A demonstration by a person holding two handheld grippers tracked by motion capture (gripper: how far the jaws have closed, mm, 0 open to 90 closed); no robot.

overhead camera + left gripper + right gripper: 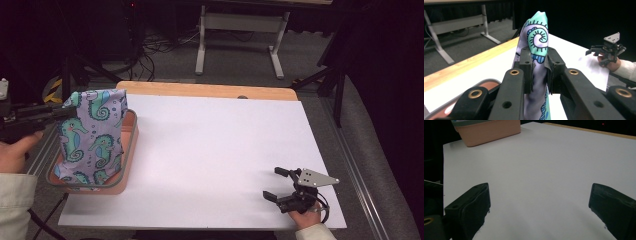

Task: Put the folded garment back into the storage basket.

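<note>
Room: dark, with cables on a grey floor and a white-legged frame [240,37] beyond the far edge.
Desk [215,150]: wide white top with a wooden strip along the far side, bare across the middle and right.
Cloth [92,135]: lilac fabric printed with teal seahorses, lifted by one upper corner so it hangs as a tall sheet; lower part down inside the tray.
Tray [131,150]: peach basin with a grey rim, at the desk's near left corner.
Left hand-held gripper [539,66]: jaws closed on a gathered fold of the cloth, fabric bunched between both pads, reaching in from the left at the cloth's top corner.
Right hand-held gripper [279,183]: jaws spread wide, nothing between them, low over the desk's near right, well apart from the cloth.
Step in hand, as a judgement: probably lifting the cloth out of the tray.
Doing it well: raise straight up until the lower hem clears the rim, then carry sideways; keep the pinch firm, since only a narrow fold is caught; bring the right hand-held gripper to a free corner to stop swinging.
</note>
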